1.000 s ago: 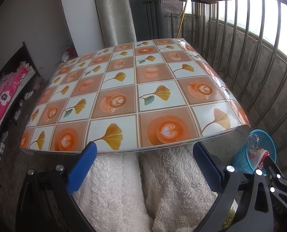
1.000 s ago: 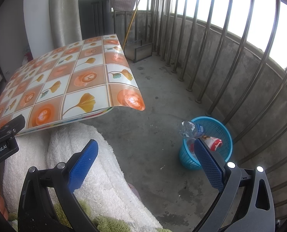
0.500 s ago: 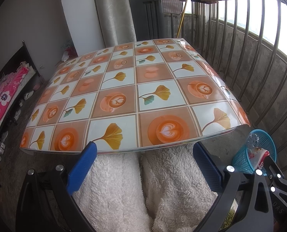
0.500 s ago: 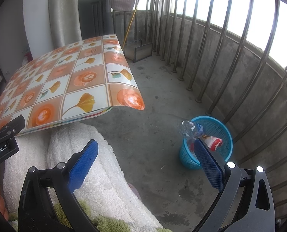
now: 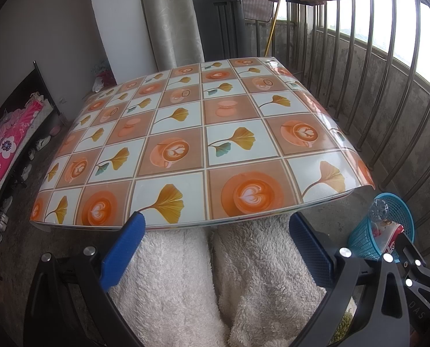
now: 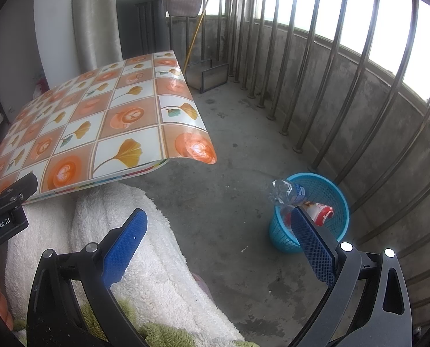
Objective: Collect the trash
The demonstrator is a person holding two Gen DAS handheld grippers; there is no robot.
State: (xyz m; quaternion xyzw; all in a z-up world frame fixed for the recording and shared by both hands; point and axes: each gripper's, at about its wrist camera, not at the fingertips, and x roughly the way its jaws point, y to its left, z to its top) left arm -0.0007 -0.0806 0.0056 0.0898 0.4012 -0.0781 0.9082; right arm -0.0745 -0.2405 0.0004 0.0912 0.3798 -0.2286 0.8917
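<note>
A blue mesh trash basket (image 6: 327, 190) stands on the concrete floor by the railing, right of the table. A crushed clear plastic bottle (image 6: 285, 192) sticks out over its left rim and a red-and-white package (image 6: 320, 212) lies inside. The basket also shows at the right edge of the left wrist view (image 5: 394, 211). My right gripper (image 6: 217, 245) is open and empty, held above the floor left of the basket. My left gripper (image 5: 215, 248) is open and empty, in front of the table's near edge. The patterned tabletop (image 5: 203, 133) carries nothing.
White fluffy fabric (image 5: 243, 274) covers the person's lap under both grippers. Steel railing bars (image 6: 345, 72) and a low concrete wall bound the right side. A metal frame (image 6: 206, 73) lies on the floor at the back. A bed with pink bedding (image 5: 1, 150) is far left.
</note>
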